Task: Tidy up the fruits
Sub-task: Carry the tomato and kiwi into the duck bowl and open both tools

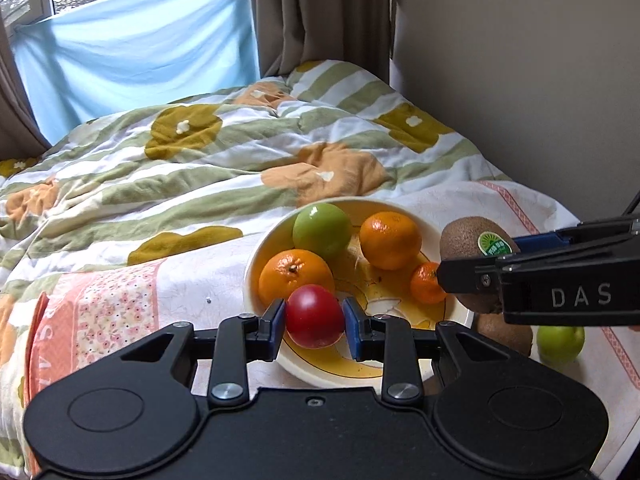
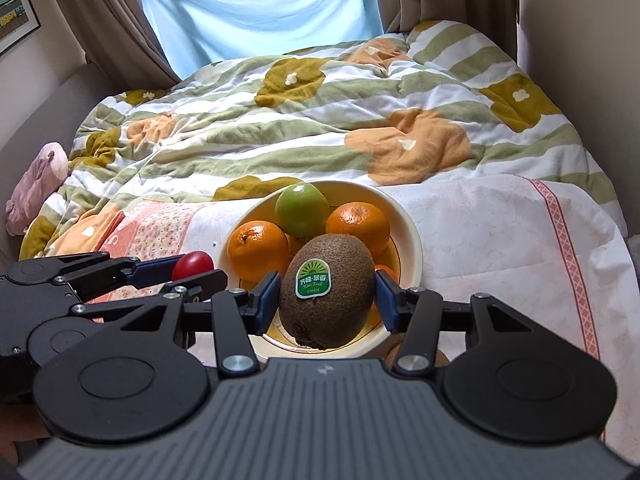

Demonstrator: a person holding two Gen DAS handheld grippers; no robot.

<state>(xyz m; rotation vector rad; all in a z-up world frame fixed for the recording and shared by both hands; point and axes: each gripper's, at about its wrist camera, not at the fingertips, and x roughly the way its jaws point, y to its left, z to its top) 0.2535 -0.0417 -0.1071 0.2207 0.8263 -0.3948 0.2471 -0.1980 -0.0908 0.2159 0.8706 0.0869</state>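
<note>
The red fruit (image 1: 314, 316) is sitting clamped between the blue pads of the left hand-held gripper (image 1: 314, 322), held over the near rim of the bowl (image 1: 256, 256), and the kiwi (image 2: 326, 290) with its green sticker facing up is being squeezed the same way by the right hand-held gripper (image 2: 326, 300), also above the near side of the bowl. Just beyond the left hand-held gripper's fingertips an orange (image 1: 295, 280) is lying in the bowl, with a green apple (image 1: 322, 230) farther ahead, a second orange (image 1: 390, 240) ahead and to the right, and a smaller mandarin (image 1: 427, 283) resting close to the tip of the right hand-held gripper's finger. Outside the bowl, under the right hand-held gripper as the left camera sees it, another kiwi (image 1: 506, 332) and a second green apple (image 1: 560, 343) are lying on the pale sheet (image 2: 500, 240), near each other. Everything is resting on a bed, with a rumpled flowered duvet (image 1: 200, 160) spreading out ahead of both hand-held grippers. Past it a light blue cloth (image 2: 260, 8) is hanging across the window between brown curtains (image 1: 320, 12).
</note>
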